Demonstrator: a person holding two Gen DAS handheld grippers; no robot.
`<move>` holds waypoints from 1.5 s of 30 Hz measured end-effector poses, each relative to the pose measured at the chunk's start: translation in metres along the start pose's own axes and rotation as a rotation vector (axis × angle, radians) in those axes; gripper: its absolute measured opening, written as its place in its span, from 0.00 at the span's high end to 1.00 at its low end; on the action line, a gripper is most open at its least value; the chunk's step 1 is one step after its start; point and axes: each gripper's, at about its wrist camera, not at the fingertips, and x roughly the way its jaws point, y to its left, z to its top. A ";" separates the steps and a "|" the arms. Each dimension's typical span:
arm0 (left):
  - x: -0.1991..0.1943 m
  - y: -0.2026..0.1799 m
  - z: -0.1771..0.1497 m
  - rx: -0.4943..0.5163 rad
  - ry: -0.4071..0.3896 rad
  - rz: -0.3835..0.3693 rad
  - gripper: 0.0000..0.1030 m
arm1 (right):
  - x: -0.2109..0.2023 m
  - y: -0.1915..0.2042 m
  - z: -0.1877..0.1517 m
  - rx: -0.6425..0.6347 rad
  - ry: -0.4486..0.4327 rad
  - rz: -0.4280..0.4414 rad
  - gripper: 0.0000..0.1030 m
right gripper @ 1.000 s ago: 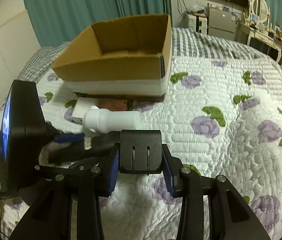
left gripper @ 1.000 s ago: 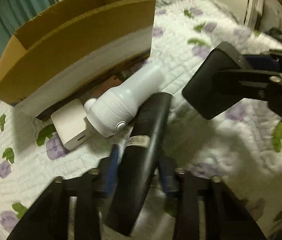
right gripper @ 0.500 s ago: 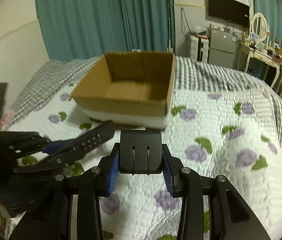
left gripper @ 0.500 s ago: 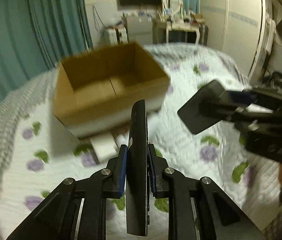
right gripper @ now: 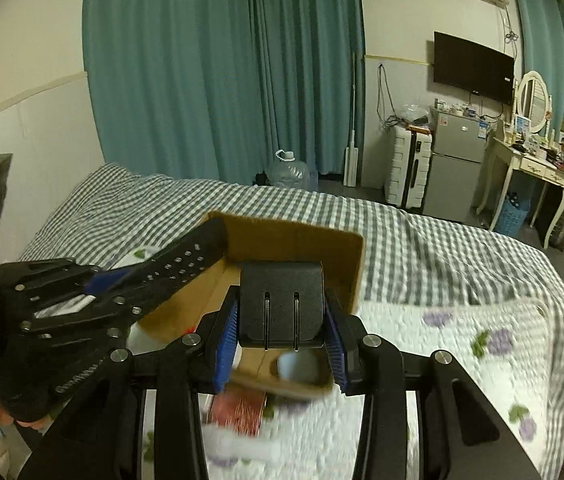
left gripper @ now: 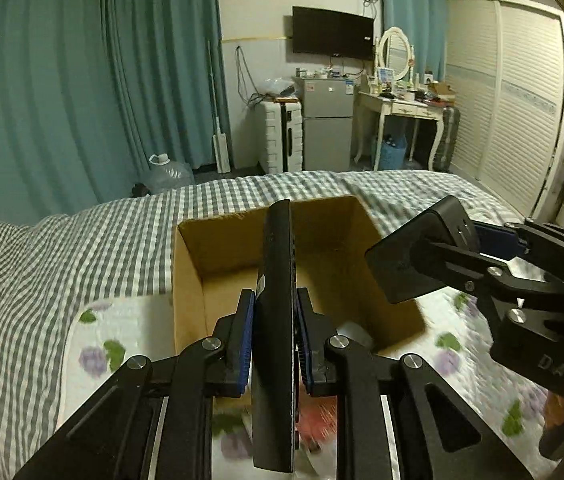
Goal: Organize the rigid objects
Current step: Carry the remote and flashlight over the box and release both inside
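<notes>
Carrying both loads toward the cardboard box (left gripper: pixel 190 264) on the bed (left gripper: pixel 62 248); this looks like the transport step, with release not yet done.

- Left gripper (left gripper: pixel 272 332) is clamped on a long black remote (left gripper: pixel 276 320), held edge-on, its far end over the box opening. The right wrist view shows the remote's button face (right gripper: pixel 186 264) slanting in over the box's left wall.
- Right gripper (right gripper: pixel 282 336) is clamped on a black adapter block (right gripper: pixel 282 304), two slots facing the camera, hanging over the box's near edge. From the left wrist view the same block (left gripper: pixel 417 256) sits at the box's right side, above the rim.
- Box interior is mostly hidden by the grippers; a white rounded item (right gripper: pixel 295 364) shows below the block, can't tell if it lies inside or just beside the box.
- Something red and something white lie on the quilt in front of the box, too blurred to identify.

Next move, my call: lower each gripper past the rim before opening, one at a time so the two don't collide over the opening. The remote is long, so tilt it flat along the floor rather than dropping it on end.
</notes>
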 end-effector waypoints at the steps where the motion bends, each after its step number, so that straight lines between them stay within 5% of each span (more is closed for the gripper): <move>1: 0.015 0.003 0.002 -0.001 0.007 0.006 0.82 | 0.008 -0.001 0.003 0.000 0.002 0.001 0.63; 13: 0.090 0.013 -0.015 -0.050 0.074 -0.001 0.81 | 0.101 -0.029 -0.008 0.044 0.095 -0.015 0.63; 16: 0.079 0.013 -0.011 -0.052 0.041 0.004 0.75 | 0.102 -0.028 -0.010 0.041 0.098 -0.017 0.63; 18: 0.071 0.015 -0.009 -0.062 0.021 0.010 0.47 | 0.098 -0.027 -0.008 0.041 0.084 -0.015 0.63; 19: 0.065 0.015 -0.007 -0.072 0.009 0.020 0.43 | 0.095 -0.027 -0.007 0.038 0.077 -0.015 0.63; 24: 0.051 0.019 -0.005 -0.088 -0.023 0.042 0.43 | 0.092 -0.028 -0.003 0.058 0.065 -0.013 0.62; 25: 0.049 0.021 -0.005 -0.095 -0.029 0.045 0.43 | 0.092 -0.030 -0.003 0.072 0.060 -0.009 0.60; 27: 0.046 0.023 -0.006 -0.106 -0.029 0.048 0.43 | 0.083 -0.033 0.000 0.087 0.014 -0.003 0.33; 28: 0.044 0.023 -0.006 -0.109 -0.027 0.048 0.43 | 0.076 -0.034 0.001 0.093 -0.012 -0.007 0.30; 35: 0.017 0.018 -0.020 -0.102 -0.040 0.067 0.43 | 0.036 -0.038 -0.006 0.103 -0.061 -0.041 0.21; 45: -0.028 0.006 -0.077 -0.131 -0.039 0.112 0.39 | -0.013 -0.035 -0.070 0.098 -0.028 -0.094 0.08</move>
